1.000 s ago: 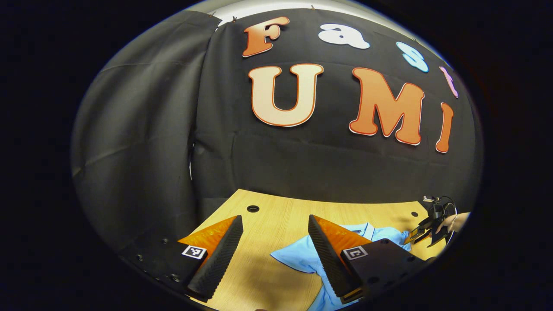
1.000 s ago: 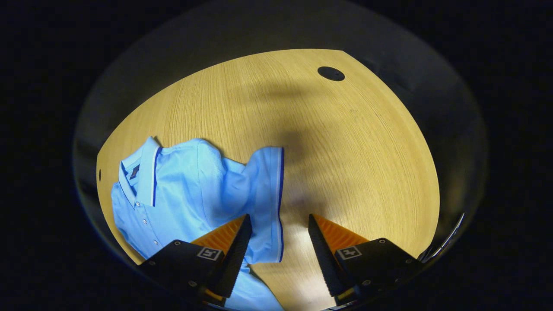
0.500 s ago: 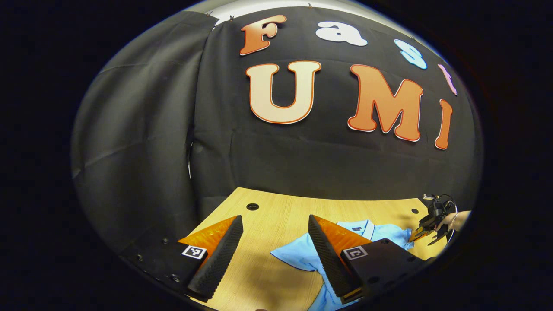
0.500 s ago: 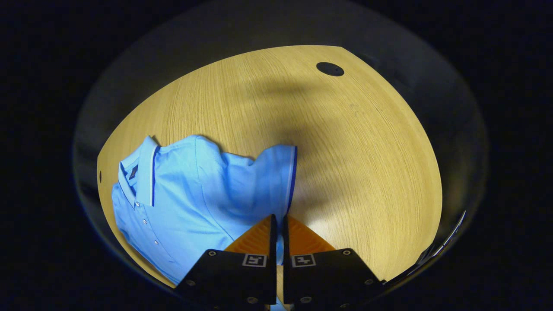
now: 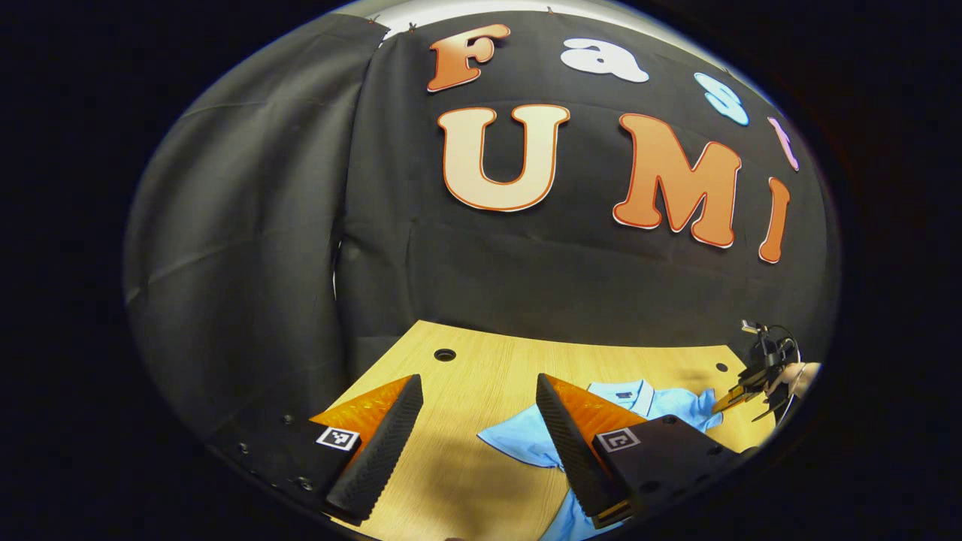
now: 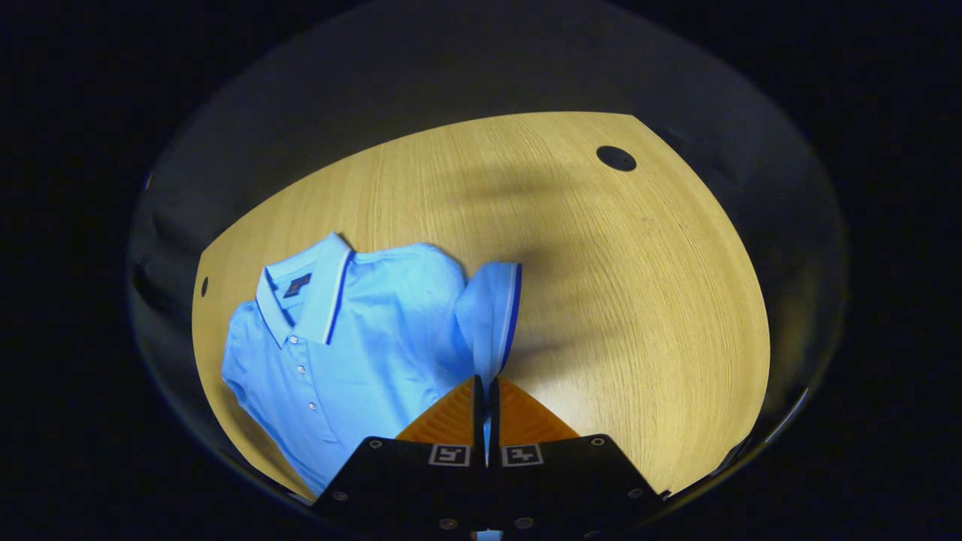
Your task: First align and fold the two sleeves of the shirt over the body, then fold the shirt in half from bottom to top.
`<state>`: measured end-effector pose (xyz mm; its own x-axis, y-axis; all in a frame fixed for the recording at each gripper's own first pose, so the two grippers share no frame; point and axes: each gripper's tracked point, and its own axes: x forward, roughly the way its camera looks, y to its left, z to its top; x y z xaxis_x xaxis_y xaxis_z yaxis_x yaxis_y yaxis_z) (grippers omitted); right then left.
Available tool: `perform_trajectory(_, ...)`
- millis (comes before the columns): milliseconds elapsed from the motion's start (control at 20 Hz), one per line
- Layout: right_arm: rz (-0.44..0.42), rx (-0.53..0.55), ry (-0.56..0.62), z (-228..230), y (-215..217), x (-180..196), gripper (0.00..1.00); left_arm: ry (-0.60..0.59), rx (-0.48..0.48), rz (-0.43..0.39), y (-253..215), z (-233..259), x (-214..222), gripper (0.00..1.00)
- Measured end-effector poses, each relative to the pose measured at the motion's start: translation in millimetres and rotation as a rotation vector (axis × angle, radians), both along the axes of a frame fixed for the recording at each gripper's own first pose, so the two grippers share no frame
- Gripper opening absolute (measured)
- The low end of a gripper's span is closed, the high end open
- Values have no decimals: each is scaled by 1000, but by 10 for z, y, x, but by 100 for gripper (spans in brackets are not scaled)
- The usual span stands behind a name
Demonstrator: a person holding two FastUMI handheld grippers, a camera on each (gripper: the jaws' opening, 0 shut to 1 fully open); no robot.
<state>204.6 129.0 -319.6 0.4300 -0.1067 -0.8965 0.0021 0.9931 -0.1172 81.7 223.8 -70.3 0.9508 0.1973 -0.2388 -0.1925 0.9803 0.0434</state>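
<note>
The right tool (image 6: 482, 391) pinches the sleeve (image 6: 492, 315), the shirt (image 6: 353, 338) body lying to its left, while the left tool (image 5: 479, 409) hangs spread

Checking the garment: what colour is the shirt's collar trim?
White with dark blue edging on the collar, clearest in the right gripper view.

No legible text noted. Shirt (image 6: 353, 338) carried a small dark label (image 6: 296, 285) inside the collar, too small to read. Square black-and-white coded markers sat on the left gripper (image 5: 478, 406) and the right gripper (image 6: 485, 387): patterns, not words.
</note>
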Motion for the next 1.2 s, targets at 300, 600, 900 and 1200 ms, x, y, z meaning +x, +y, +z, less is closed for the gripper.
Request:
perform_trajectory(300,135,33,-45,237,735,-113,1,-2,4,-14,177,6,-120,99)
perform_trajectory(600,268,53,-19,164,1448,-363,1,14,-2,-1,399,-54,-311,99)
perform_trajectory(900,376,57,24,-51,2005,-638,2,29,-10,36,652,-99,-502,99)
perform_trajectory(1200,381,120,69,-125,2244,-852,13,44,-17,43,698,-153,-563,99)
